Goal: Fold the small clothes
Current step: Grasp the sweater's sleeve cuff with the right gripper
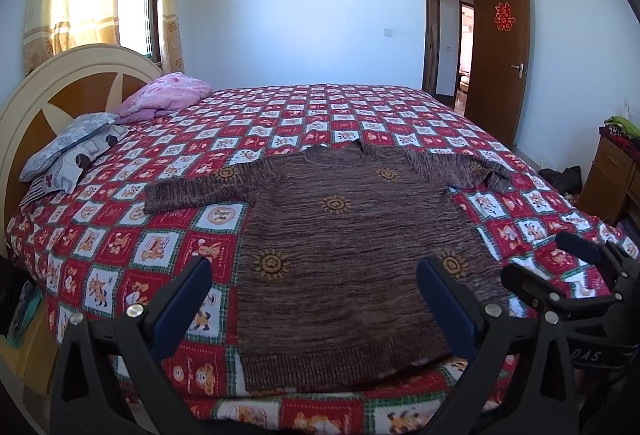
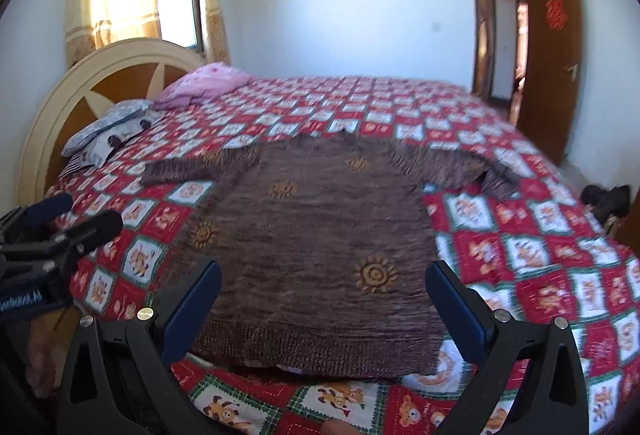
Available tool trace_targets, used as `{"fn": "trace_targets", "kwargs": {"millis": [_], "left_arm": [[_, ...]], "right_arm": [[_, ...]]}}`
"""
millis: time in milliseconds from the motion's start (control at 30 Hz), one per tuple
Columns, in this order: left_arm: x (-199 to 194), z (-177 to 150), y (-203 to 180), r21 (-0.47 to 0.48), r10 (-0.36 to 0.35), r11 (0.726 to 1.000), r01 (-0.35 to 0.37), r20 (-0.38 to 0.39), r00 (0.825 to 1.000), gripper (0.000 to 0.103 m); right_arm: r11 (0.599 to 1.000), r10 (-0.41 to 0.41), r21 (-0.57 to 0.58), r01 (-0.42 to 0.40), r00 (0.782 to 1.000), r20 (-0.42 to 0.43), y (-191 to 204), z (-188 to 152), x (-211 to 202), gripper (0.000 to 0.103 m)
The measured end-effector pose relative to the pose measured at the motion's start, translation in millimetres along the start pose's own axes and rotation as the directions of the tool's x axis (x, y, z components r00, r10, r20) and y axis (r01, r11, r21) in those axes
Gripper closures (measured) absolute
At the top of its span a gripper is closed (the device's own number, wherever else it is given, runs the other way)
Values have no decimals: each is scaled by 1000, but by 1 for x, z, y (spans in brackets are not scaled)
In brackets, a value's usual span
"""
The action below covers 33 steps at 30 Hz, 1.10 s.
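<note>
- Brown knit sweater [image 1: 344,247]: lies flat, front up, on the checked cartoon bedspread [image 1: 120,255], hem toward the cameras, neck at 12 o'clock; one sleeve runs out to 9 o'clock, the other to 2 o'clock with its cuff doubled under.
- Handling (judged): soft, limp, fairly thick knit; light, not slippery, likely to stretch or drag if pulled by one point. Best taken at a sleeve cuff or at the ribbed hem corners.
- Left gripper [image 1: 314,299]: jaws spread wide, holding nothing, poised above the hem.
- Right gripper [image 2: 324,303]: likewise wide apart and empty, over the hem's 5 o'clock side; the right-wrist view is motion-blurred.
- Writing: partial letters "DAS" on a strap [image 1: 596,357] at 4 o'clock; a red paper ornament [image 1: 504,17] on the door [image 1: 496,75], too small to read.
- Pillows [image 1: 80,147] at 10 o'clock by the headboard.
</note>
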<state>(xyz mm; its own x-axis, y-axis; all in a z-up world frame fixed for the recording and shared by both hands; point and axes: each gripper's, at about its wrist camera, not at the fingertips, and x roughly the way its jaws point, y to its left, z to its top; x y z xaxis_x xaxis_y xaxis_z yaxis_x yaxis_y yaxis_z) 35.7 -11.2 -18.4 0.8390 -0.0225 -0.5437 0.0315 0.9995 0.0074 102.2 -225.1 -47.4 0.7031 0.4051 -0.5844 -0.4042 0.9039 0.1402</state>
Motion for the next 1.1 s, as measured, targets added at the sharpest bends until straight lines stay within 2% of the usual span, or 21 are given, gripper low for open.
{"fn": "trace_targets", "kwargs": {"millis": [100, 300, 400, 500, 567, 600, 700, 833, 900, 1100], "left_arm": [[25, 5, 2, 3, 31, 1000, -31, 3, 1000, 0], [92, 21, 5, -11, 104, 994, -104, -12, 994, 0], [122, 27, 6, -3, 152, 988, -152, -5, 988, 0], [156, 31, 10, -1, 197, 980, -197, -6, 980, 0], [178, 34, 13, 3, 228, 974, -228, -13, 973, 0], [185, 35, 15, 4, 242, 970, -242, -17, 970, 0], [215, 37, 23, -2, 293, 956, -294, -53, 955, 0], [240, 41, 31, -29, 321, 945, -325, -94, 942, 0], [249, 45, 31, -29, 330, 942, -334, -97, 939, 0], [282, 46, 32, -22, 349, 935, -354, -117, 930, 0]], "right_arm": [[996, 26, 87, -21, 997, -68, -32, -1, 32, 1], [966, 12, 256, 27, 988, -152, -101, 10, 86, 2], [944, 1, 323, 61, 982, -187, -138, 21, 114, 12], [891, 30, 450, 65, 979, -200, -185, 32, 143, 25], [826, 35, 558, 80, 980, -193, -223, 39, 164, 37], [806, 35, 586, 83, 982, -187, -233, 41, 170, 40], [746, -44, 647, 158, 981, -189, -276, 48, 193, 54], [679, -155, 688, 256, 966, -206, -321, 57, 217, 55], [667, -196, 692, 276, 961, -194, -338, 64, 224, 55], [700, -269, 628, 340, 940, -209, -360, 85, 243, 55]]}}
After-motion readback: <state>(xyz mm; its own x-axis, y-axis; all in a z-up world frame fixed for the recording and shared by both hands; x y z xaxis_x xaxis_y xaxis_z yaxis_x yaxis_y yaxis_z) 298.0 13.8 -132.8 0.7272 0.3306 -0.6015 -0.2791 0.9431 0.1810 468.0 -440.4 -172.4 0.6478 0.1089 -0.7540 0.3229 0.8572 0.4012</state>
